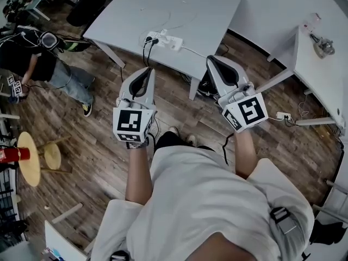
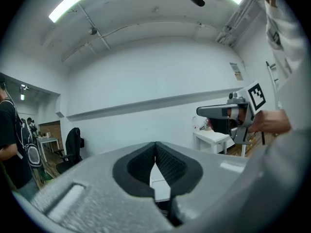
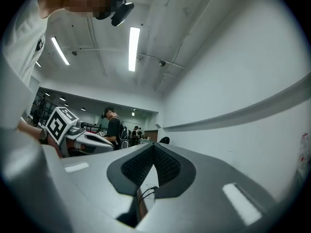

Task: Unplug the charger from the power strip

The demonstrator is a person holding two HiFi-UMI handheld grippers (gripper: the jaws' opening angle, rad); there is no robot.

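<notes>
A white power strip [image 1: 166, 40] lies near the front edge of the grey table [image 1: 179, 10]. A black charger [image 1: 153, 38] is plugged into its left end, and black cables [image 1: 145, 53] hang over the table edge. My left gripper [image 1: 145, 70] is held out in front of the person, short of the table, its jaws shut and empty; in the left gripper view the pads [image 2: 167, 164] meet at the tip. My right gripper [image 1: 213, 59] hovers by the table's front edge, right of the strip, also shut with nothing between its fingers [image 3: 165, 165].
A white table [image 1: 321, 75] with a small object stands at the right, and a second power strip [image 1: 283, 115] lies on the wooden floor below it. A person [image 1: 41, 64] stands at the left near a round stool [image 1: 30, 157]. Table legs [image 1: 193, 86] stand ahead.
</notes>
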